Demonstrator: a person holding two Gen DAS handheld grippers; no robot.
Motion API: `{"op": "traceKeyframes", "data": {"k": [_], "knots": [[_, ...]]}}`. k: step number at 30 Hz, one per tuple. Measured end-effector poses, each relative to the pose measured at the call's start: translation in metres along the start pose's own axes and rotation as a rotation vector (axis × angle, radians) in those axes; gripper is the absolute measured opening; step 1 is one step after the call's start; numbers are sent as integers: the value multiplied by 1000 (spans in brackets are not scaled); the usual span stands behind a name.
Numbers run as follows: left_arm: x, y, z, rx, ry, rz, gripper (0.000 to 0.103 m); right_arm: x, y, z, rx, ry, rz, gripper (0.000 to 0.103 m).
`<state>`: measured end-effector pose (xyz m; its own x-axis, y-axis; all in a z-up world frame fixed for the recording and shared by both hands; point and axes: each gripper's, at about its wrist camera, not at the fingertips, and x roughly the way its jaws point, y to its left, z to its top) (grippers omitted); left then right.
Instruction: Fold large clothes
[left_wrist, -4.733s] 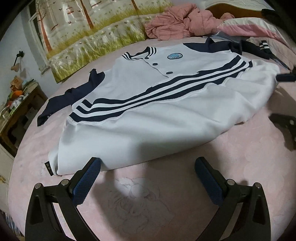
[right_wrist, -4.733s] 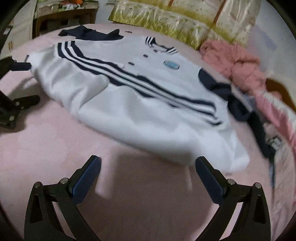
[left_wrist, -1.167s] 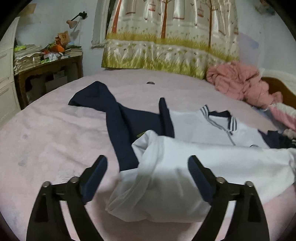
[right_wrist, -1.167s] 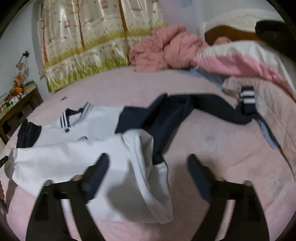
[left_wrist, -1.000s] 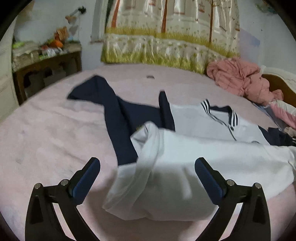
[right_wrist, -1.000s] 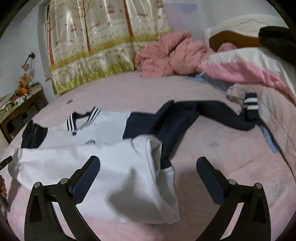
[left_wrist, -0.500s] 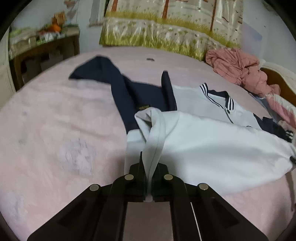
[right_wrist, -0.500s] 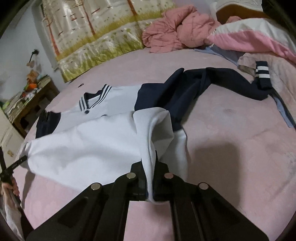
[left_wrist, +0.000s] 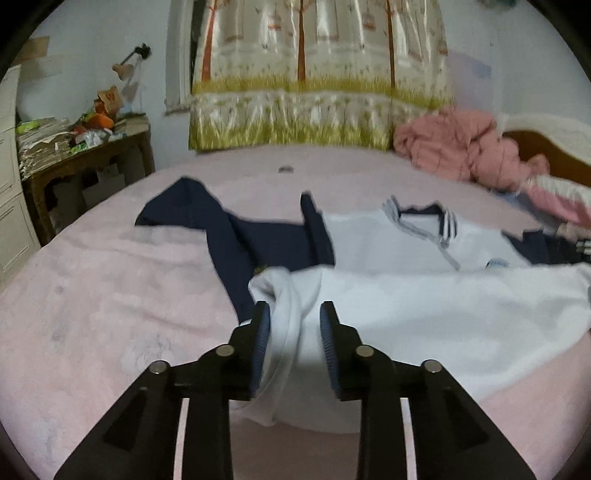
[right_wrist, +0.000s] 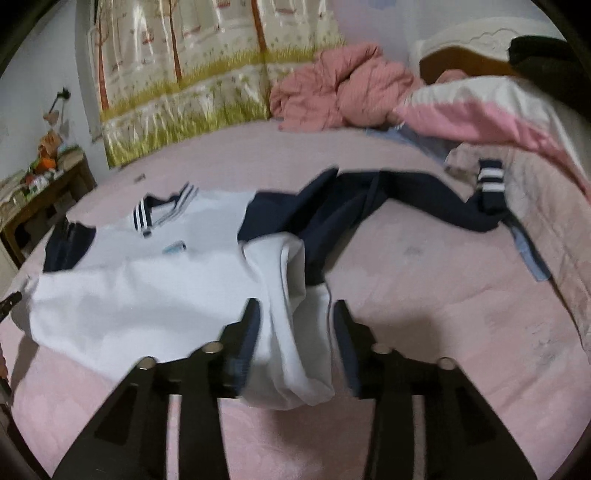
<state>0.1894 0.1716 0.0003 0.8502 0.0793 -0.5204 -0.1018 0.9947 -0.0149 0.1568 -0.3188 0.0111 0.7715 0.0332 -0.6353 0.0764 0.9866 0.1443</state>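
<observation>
White jacket (left_wrist: 424, 314) hem between both just-opened jaws — striped cuff (right_wrist: 489, 181) in right view only.

A bed with a pink cover (left_wrist: 96, 280) carries a white jacket with navy sleeves (left_wrist: 424, 306), its hem folded up over the body. A crumpled pink quilt (right_wrist: 340, 96) lies near the headboard beside a pink-and-white pillow (right_wrist: 480, 110). A small dark object (left_wrist: 285, 169) sits well apart.
</observation>
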Motion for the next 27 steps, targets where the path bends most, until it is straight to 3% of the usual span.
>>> {"op": "traceKeyframes", "data": {"k": [1, 3, 4, 8, 10, 15, 19, 22, 27], "knots": [[-4, -1, 1, -2, -21, -8, 41, -4, 0, 2, -3, -22, -2, 48], [-14, -6, 3, -2, -79, -8, 82, -13, 1, 4, -16, -67, -16, 55], [-20, -9, 4, -2, -109, 0, 88, -16, 2, 5, -19, -88, -23, 63], [-32, -24, 7, -2, -172, -40, 93, -28, -3, 9, 14, -168, -49, 92], [-34, -32, 8, -11, -206, -54, 103, -33, -9, 11, 46, -201, -42, 103], [-26, -62, 40, -14, -299, -73, 103, -43, -22, 14, 85, -274, -63, 103], [-14, -90, 60, -49, -356, -57, 103, -46, -28, 16, 63, -311, -170, 103], [-1, -102, 53, -76, -343, -89, 103, -48, -31, 18, 61, -330, -188, 102], [35, -119, 19, -41, -294, -27, 103, -39, -43, 23, 105, -309, -167, 97]]}}
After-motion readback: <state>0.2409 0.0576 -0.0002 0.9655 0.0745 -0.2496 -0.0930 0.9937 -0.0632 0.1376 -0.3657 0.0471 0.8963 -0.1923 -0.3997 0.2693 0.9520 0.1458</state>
